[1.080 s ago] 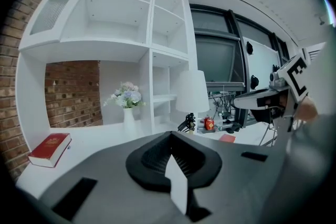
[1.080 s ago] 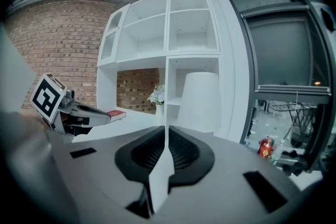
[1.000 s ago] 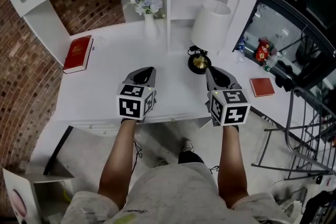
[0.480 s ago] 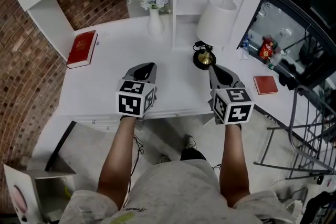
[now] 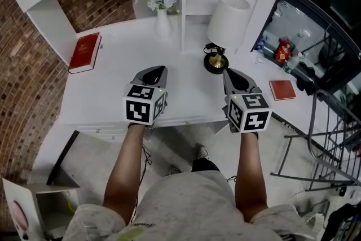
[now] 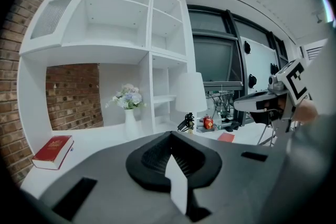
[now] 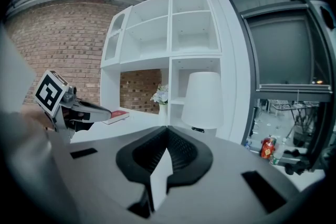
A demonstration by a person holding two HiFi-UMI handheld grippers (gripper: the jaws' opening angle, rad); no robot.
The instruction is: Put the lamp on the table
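Observation:
The lamp stands on the white table [image 5: 113, 93] by the shelf unit, with its white shade [image 5: 228, 20] over a dark round base with a brass centre [image 5: 216, 63]. My right gripper [image 5: 227, 73] hovers just in front of the base, shut and empty, clear of the lamp. My left gripper [image 5: 159, 69] hangs over the table's middle, also shut with nothing in it. The lamp [image 6: 190, 93] appears far ahead in the left gripper view beyond the closed jaws [image 6: 170, 135]. It looms closer as the lamp [image 7: 203, 99] in the right gripper view above that gripper's closed jaws [image 7: 167, 128].
A red book [image 5: 84, 52] lies at the table's left end. A white vase of flowers [image 5: 162, 8] stands at the back by the shelf divider. A small red notebook [image 5: 281, 90], a red can [image 5: 280, 55] and a metal rack [image 5: 333, 138] are to the right.
The head view shifts slightly. Both grippers and the lamp keep their places.

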